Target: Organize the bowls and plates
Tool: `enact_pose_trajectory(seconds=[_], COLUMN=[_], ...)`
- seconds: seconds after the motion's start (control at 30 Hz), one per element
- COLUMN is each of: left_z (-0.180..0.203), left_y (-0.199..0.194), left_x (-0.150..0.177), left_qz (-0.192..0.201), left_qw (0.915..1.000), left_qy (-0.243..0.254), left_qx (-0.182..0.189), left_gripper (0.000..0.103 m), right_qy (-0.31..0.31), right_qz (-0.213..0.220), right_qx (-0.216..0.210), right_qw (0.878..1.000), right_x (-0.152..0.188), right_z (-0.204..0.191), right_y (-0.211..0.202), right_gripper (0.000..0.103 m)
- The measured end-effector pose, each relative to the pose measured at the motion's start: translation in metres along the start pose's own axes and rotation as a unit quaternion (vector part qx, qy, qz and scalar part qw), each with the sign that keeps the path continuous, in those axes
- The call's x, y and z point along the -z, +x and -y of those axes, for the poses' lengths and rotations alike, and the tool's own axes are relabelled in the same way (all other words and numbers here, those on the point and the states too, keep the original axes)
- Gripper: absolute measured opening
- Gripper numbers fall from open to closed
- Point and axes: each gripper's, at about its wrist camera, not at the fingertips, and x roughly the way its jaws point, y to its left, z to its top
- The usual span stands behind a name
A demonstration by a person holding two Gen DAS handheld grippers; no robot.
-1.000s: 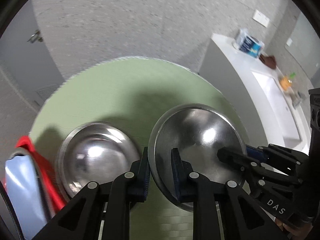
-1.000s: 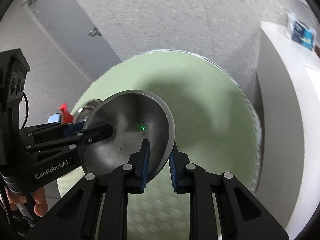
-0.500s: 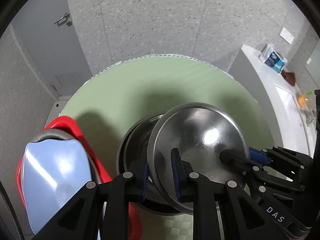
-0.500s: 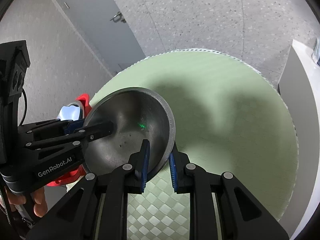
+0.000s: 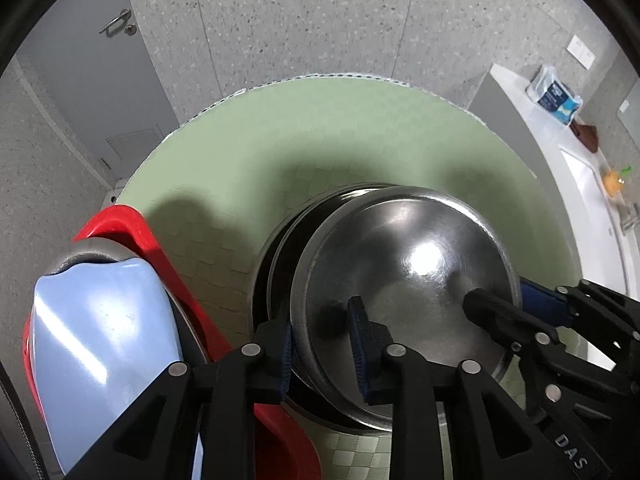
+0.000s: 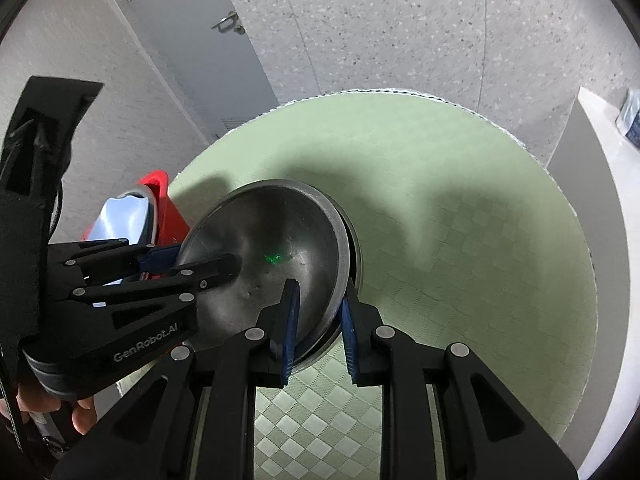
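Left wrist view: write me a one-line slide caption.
Both grippers, left gripper and right gripper, hold a steel bowl by its rim above a second bowl on the green table.

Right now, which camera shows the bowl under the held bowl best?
The left wrist view: the lower bowl shows a wide crescent of rim left of the held bowl. The right wrist view shows only a dark sliver.

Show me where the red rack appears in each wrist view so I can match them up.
Left wrist: red rack at lower left, left of the steel bowl that both hand-held grippers pinch.
Right wrist: red rack at centre left, a small sliver behind the bowl.
Shared landmark: the round green mat under everything.
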Motion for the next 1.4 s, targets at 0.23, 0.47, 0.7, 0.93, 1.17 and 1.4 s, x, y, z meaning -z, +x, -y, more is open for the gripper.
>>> enact_pose_trajectory(seconds=[0.23, 0.47, 0.7, 0.93, 1.17, 1.4], left_z=[0.004, -0.001, -0.010, -0.022, -0.027, -0.033], left_y=[0.007, -0.003, -0.020, -0.014, 0.012, 0.033], left_x=[-0.004, -0.006, -0.011, -0.022, -0.044, -0.061], left_qz=[-0.004, 0.014, 0.040, 0.036, 0.004, -0.018], left_qw=[0.9998, 0.9994, 0.9985, 0.9988, 0.9989, 0.9982], left_qy=[0.013, 0.017, 0.023, 0.031, 0.038, 0.045], left_qx=[0.011, 0.028, 0.029, 0.013, 0.026, 0.034], left_gripper=[0.043, 0.058, 0.073, 0.077, 0.078, 0.081], right_qy=[0.003, 0.031, 0.096, 0.143, 0.156, 0.167], right_qz=[0.001, 0.017, 0.028, 0.012, 0.003, -0.013], right_qx=[0.009, 0.016, -0.019, -0.050, -0.061, -0.075], right_qw=[1.000, 0.999, 0.995, 0.988, 0.986, 0.983], right_x=[0.004, 0.006, 0.010, 0.014, 0.019, 0.022], right_z=[-0.005, 0.006, 0.026, 0.037, 0.037, 0.039], right_y=[-0.003, -0.015, -0.018, -0.004, 0.006, 0.020], right_gripper=[0.024, 0.037, 0.055, 0.056, 0.056, 0.056])
